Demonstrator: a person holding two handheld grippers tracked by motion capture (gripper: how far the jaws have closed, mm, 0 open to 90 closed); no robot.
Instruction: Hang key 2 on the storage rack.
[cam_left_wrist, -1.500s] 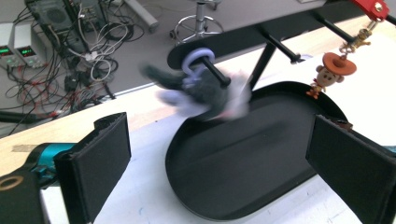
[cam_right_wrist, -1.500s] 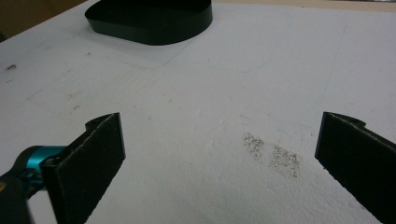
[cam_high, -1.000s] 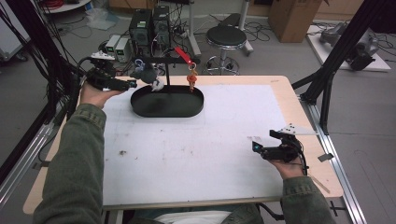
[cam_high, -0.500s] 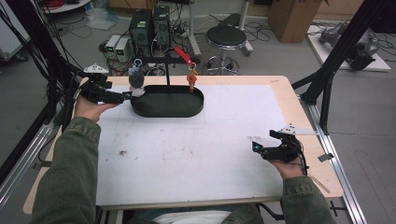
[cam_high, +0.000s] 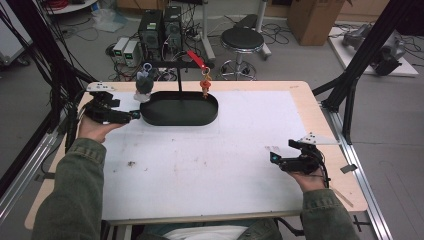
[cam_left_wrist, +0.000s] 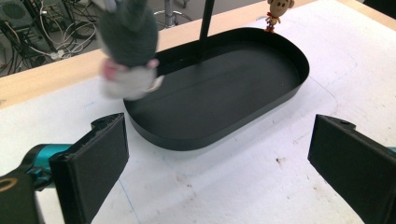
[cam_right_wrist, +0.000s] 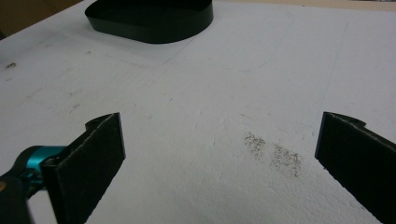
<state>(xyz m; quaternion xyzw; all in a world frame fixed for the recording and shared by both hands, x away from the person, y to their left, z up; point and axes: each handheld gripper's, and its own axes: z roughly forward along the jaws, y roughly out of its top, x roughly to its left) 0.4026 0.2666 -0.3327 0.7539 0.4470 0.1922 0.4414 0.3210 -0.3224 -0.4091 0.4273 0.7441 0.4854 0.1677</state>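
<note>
A black oval tray (cam_high: 165, 119) with an upright post and crossbar (cam_high: 179, 64) stands at the table's far left. A grey plush toy (cam_high: 144, 85) hangs from the bar's left end over the tray's rim. A small orange figure (cam_high: 204, 86) on a red strap hangs from the right end. My left gripper (cam_high: 136, 115) stands open just left of the tray, below the plush and apart from it. In the left gripper view the plush (cam_left_wrist: 128, 46) is blurred above the tray (cam_left_wrist: 210, 93), and the left gripper (cam_left_wrist: 219, 154) holds nothing. My right gripper (cam_high: 273, 158) is open and empty at the table's near right.
The white table sheet (cam_high: 215, 160) lies bare between the two hands, with faint smudges (cam_right_wrist: 275, 154). The tray's wall (cam_right_wrist: 149, 21) is far ahead in the right gripper view. A stool (cam_high: 242, 40) and computer cases (cam_high: 161, 27) stand on the floor beyond the far edge.
My left gripper has drawn back left and toward the person, away from the plush, which now hangs free on the bar. The right gripper has stayed put.
</note>
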